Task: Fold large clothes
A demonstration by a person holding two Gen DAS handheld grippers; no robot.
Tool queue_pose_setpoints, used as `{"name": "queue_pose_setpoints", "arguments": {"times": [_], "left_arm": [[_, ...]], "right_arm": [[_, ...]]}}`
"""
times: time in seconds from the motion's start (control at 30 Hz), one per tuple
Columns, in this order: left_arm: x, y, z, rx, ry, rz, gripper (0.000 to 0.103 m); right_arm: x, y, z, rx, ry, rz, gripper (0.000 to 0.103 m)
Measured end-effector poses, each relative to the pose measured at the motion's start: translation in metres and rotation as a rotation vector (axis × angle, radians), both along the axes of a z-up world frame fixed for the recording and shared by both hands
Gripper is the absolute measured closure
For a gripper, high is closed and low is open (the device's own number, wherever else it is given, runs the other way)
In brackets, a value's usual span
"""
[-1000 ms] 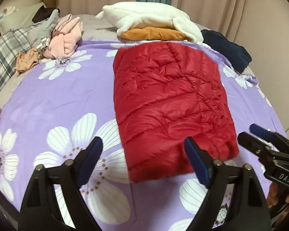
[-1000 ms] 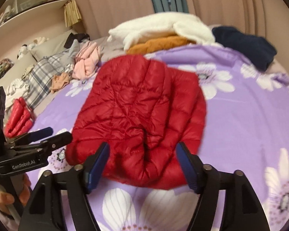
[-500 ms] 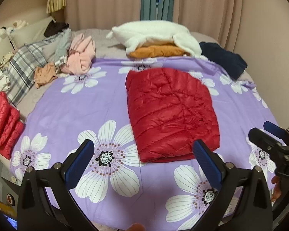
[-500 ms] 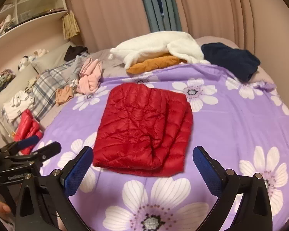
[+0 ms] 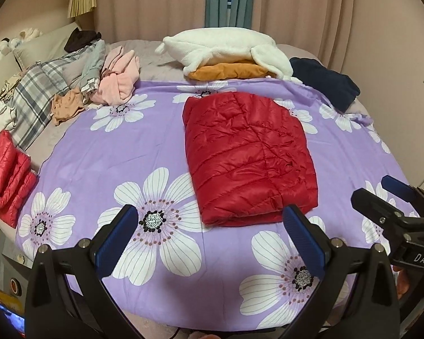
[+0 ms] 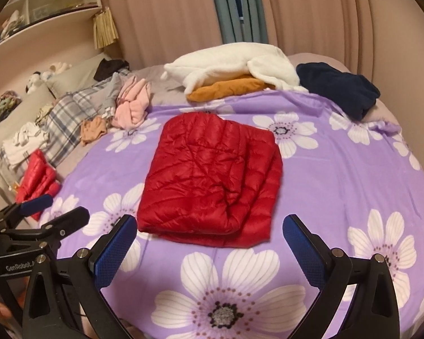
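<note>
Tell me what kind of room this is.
Most likely a bedroom. A bed covered by a purple floral sheet holds a folded red puffer jacket, pillows lie at one end, and curtains hang behind.

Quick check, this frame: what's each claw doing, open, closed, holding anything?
Left claw: open, holding nothing, short of the folded red jacket.
Right claw: open, holding nothing, also clear of the jacket.
</note>
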State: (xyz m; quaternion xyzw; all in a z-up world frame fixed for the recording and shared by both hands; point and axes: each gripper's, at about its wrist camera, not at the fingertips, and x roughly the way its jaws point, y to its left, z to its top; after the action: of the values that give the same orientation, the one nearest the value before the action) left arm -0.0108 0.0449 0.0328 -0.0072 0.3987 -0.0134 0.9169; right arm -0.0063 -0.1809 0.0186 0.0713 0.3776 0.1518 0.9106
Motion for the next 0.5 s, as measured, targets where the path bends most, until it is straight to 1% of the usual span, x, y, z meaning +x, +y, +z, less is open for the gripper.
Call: {"name": "queue_pose_setpoints", "arguments": {"times": [0.5], "left_arm": [[-0.0017,-0.0023,-0.0010,0.005,0.002,0.010,0.000]], "right_arm": [[0.0005,0.0026,-0.0034,0.003,0.005,0.002,0.001]]}}
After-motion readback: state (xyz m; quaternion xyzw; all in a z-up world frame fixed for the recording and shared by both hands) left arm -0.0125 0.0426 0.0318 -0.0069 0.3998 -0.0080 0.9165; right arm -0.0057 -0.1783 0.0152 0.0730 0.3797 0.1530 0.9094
